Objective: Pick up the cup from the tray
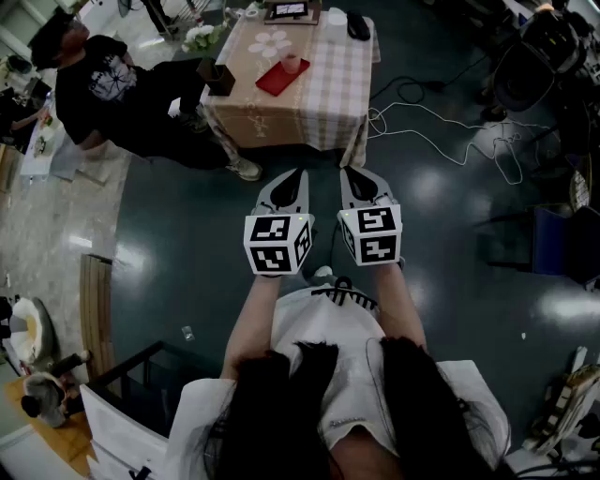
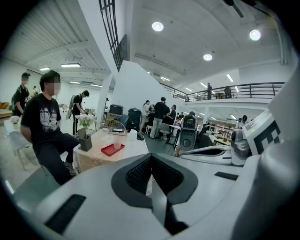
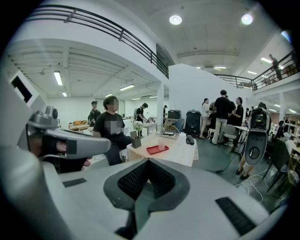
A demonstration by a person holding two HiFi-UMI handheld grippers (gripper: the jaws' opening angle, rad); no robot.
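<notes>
A pale translucent cup [image 1: 292, 63] stands on a red tray [image 1: 279, 79] on a cloth-covered table [image 1: 319, 94] far ahead of me. Both grippers hang over the dark floor, well short of the table. My left gripper [image 1: 299, 174] and my right gripper [image 1: 348, 172] are side by side, each with jaws pressed together and nothing between them. In the left gripper view the cup [image 2: 117, 141] and tray [image 2: 112, 149] sit small above the shut jaw tips [image 2: 151, 157]. The right gripper view also shows the cup [image 3: 162, 143] on the tray [image 3: 157, 149], beyond its tips [image 3: 149, 161].
A person in black [image 1: 112, 94] sits at the table's left side. On the table are a dark box with flowers [image 1: 217, 77], a black case [image 1: 357, 25] and a framed tablet [image 1: 291, 11]. White cables [image 1: 441, 136] trail on the floor to the right. Several people stand further back [image 3: 225, 112].
</notes>
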